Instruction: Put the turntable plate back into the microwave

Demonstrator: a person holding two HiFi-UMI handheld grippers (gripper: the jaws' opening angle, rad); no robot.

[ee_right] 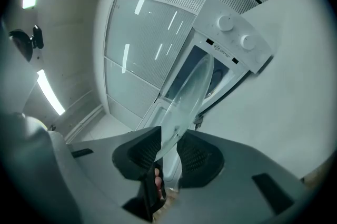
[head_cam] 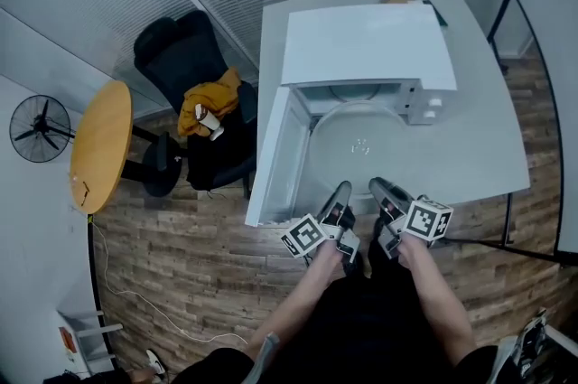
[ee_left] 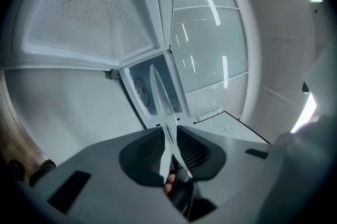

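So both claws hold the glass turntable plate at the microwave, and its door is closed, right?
No, the door is open, swung out to the left, as the head view shows. The left claw and right claw do hold the glass turntable plate at the microwave.

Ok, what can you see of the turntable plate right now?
The turntable plate is a clear, round glass disc with a small mark at its centre. It is held about level above the white table, its near rim pinched by the left gripper and the right gripper, its far edge at the mouth of the open microwave.
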